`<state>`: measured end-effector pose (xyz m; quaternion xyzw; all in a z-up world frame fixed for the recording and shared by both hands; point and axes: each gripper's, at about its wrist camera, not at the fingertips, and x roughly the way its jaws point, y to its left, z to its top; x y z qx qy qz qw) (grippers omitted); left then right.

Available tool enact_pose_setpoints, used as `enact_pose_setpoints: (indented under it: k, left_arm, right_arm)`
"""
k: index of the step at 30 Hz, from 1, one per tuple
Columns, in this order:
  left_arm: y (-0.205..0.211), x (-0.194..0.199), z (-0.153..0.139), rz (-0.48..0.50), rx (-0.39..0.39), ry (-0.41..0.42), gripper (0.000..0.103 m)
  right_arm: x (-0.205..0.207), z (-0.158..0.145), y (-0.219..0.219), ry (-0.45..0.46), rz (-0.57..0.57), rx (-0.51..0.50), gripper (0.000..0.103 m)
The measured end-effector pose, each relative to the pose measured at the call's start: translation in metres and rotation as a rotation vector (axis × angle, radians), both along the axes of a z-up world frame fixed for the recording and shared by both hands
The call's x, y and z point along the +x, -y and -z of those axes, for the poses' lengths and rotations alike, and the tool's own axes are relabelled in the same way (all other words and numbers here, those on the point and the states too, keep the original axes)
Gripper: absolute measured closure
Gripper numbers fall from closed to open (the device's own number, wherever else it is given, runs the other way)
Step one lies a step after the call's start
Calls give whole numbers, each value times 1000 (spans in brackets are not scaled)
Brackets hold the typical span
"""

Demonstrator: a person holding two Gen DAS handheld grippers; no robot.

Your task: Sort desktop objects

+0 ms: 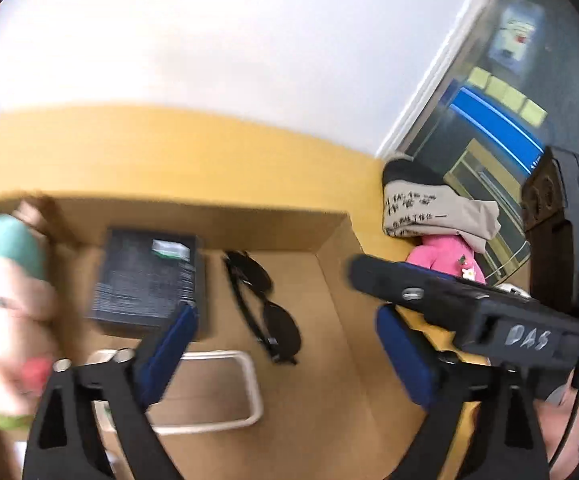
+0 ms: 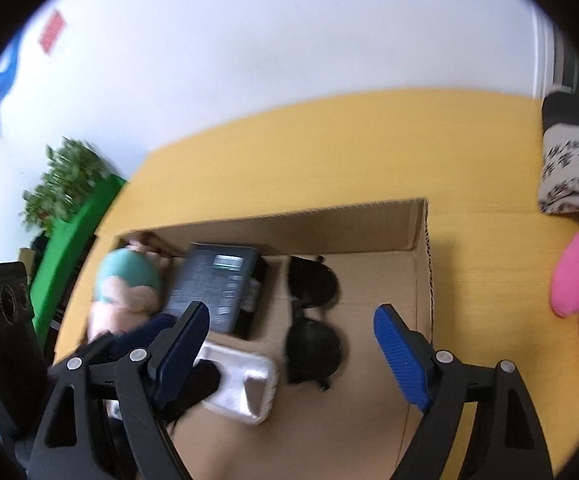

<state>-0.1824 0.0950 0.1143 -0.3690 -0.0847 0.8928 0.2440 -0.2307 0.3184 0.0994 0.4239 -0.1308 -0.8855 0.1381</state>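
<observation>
both hand-held grippers, left [image 1: 285,348] and right [image 2: 293,344], gape empty over the box [image 2: 421,264]; the sunglasses [image 2: 313,320] look light and fragile, best pinched at the bridge.

Black-framed left gripper [image 1: 285,344] and right gripper [image 2: 295,340], blue ribbed pads, silver screws.
</observation>
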Motion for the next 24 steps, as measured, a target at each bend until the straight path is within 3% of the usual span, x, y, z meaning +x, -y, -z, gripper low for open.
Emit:
enact_pose_setpoints:
  k: [4,9,18,24]
  left_arm:
    - [53,65,-38,-98,-61,-221,0]
    - [101,133,-44,-199,-183,-373,0]
    - [138,170,29,-247,-287,-285,0]
    - [136,162,79,-256,-243,-228,0]
  right_arm:
    - [64,-29,7,-137,14,35,18]
    - [139,-21,47,-223,7,98,18]
    - [202,29,84,-304,106,180,18]
    - [219,56,104,-385,126,246,18]
